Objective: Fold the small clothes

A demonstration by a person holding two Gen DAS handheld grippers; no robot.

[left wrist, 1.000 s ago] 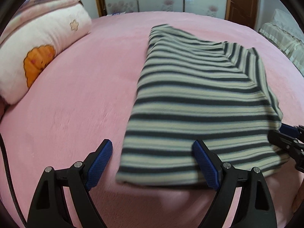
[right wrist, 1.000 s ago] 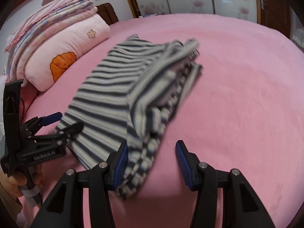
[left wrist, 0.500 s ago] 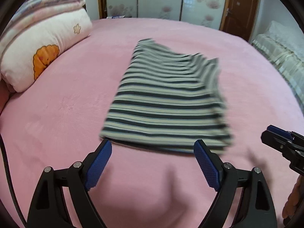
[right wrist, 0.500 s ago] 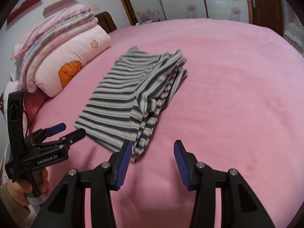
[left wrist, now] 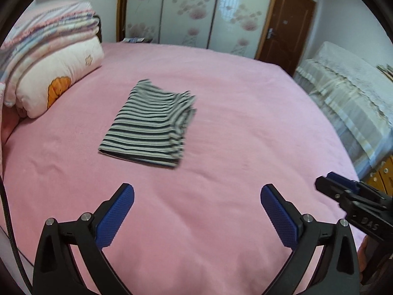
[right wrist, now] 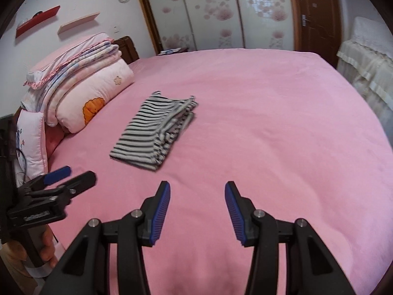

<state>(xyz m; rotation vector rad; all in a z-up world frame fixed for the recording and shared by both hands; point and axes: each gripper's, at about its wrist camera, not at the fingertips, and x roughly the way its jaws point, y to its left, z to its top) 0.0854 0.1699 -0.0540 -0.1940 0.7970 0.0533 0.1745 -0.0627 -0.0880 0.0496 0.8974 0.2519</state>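
Note:
A small striped garment [left wrist: 149,125], dark and cream, lies folded into a neat rectangle on the pink bed [left wrist: 221,221]; it also shows in the right wrist view [right wrist: 157,132]. My left gripper [left wrist: 196,196] is open and empty, well back from the garment. My right gripper [right wrist: 196,194] is open and empty too, also apart from it. Each gripper shows at the edge of the other's view: the right gripper [left wrist: 343,194] and the left gripper [right wrist: 71,174].
A stack of folded quilts and a pillow with an orange print [left wrist: 49,73] sits at the bed's left head end. A lace-covered piece of furniture [left wrist: 348,91] stands to the right. Wardrobe doors [left wrist: 186,14] and a brown door lie beyond the bed.
Both grippers have pulled back and up from the garment, which was right at their fingers a second ago. The garment now lies folded, released, farther away.

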